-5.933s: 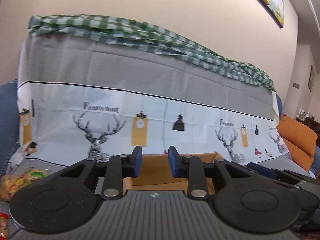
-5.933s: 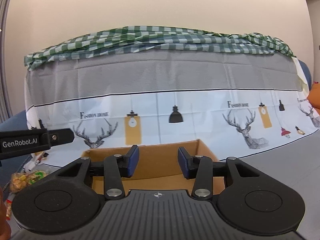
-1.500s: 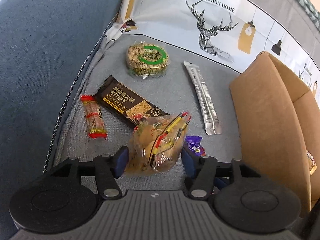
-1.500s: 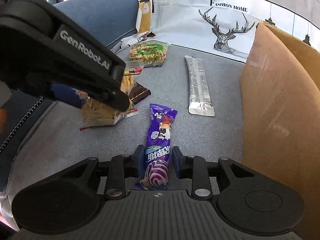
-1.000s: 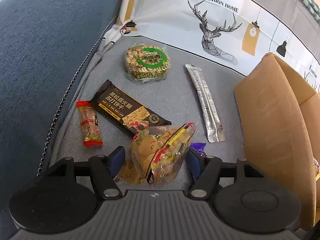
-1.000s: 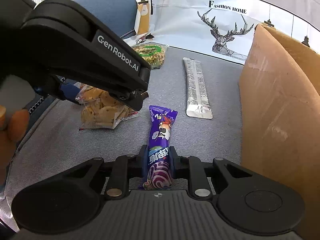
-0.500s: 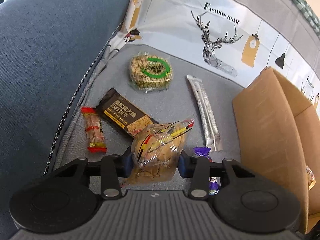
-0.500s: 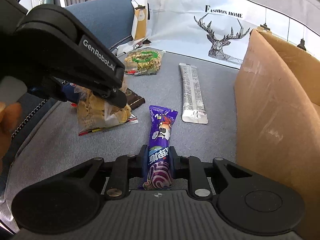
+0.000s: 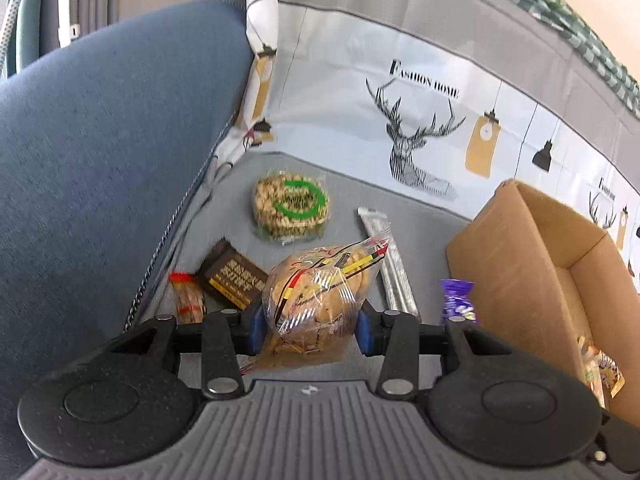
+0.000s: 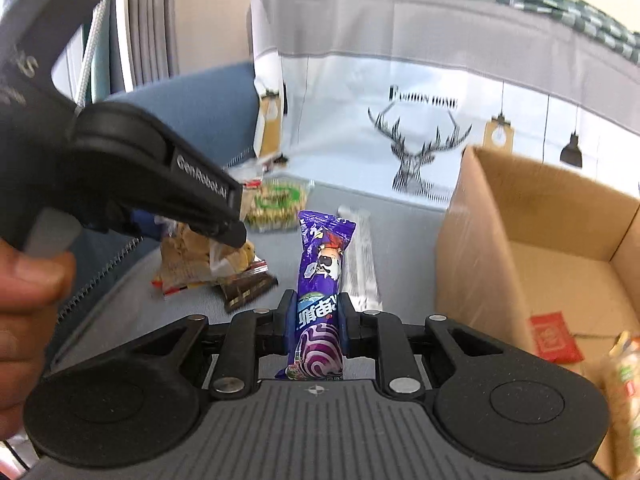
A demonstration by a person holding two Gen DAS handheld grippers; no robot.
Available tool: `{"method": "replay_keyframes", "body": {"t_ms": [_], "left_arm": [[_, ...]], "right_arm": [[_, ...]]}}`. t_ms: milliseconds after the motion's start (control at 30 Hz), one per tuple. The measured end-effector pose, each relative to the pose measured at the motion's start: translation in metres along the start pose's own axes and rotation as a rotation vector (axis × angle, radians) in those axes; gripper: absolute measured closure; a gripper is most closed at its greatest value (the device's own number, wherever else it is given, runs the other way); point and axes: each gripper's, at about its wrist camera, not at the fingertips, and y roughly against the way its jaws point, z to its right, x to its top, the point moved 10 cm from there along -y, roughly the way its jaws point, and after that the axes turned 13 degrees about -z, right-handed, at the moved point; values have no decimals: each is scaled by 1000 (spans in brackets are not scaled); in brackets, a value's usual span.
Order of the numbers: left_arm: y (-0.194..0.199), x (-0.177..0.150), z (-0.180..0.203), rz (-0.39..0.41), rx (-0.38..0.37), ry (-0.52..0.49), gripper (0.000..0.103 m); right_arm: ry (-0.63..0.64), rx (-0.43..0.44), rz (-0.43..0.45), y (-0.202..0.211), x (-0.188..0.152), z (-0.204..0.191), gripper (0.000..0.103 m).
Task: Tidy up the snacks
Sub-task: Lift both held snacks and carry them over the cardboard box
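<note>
I have my left gripper (image 9: 308,330) pinching a cookie bag (image 9: 316,300) and my right gripper (image 10: 318,330) pinching a purple candy bar (image 10: 322,280), both lifted left of the cardboard box (image 10: 500,216), where they likely go next.

1. The support is a grey sofa seat (image 9: 424,228) with a blue armrest (image 9: 100,168) at its left and a deer-print cover (image 9: 360,120) hanging behind it.
2. A round pack of nuts with a green ring (image 9: 291,205) lies far back, near the cover.
3. A long silver sachet (image 9: 394,264) lies to its right, running from far to near.
4. A dark brown cracker bar (image 9: 232,278) lies nearer, at the left.
5. A small red-ended snack (image 9: 186,298) lies just beside that bar, close to the armrest.
6. An open cardboard box (image 9: 516,264) stands on the seat at the right, with packets inside.
</note>
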Motion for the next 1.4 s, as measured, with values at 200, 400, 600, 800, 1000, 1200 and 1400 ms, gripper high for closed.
{"method": "replay_keyframes", "body": {"t_ms": [200,400,600,800,1000,1200,1400], "left_arm": [[13,10,10,68,-3,-19,56],[29,16,25,153,8,-73,56],[46,22,42,241,0,-102,56],[66,23,70,330,-17,-138,56],[87,20,110,406,-52,-192,56],[93,13,152,441,-101,-251,56],[90,0,199,442,-165,-300,56]], "right_arm": [[-6,-3,51,22,13,6,81],[-16,-9,118,47,29,14,81],[-53,-27,173,68,42,40,81],[-78,-62,219,87,47,70,81],[-101,-115,253,103,48,105,81],[-145,-190,270,113,42,148,81],[-214,-267,257,119,28,194,81]]}}
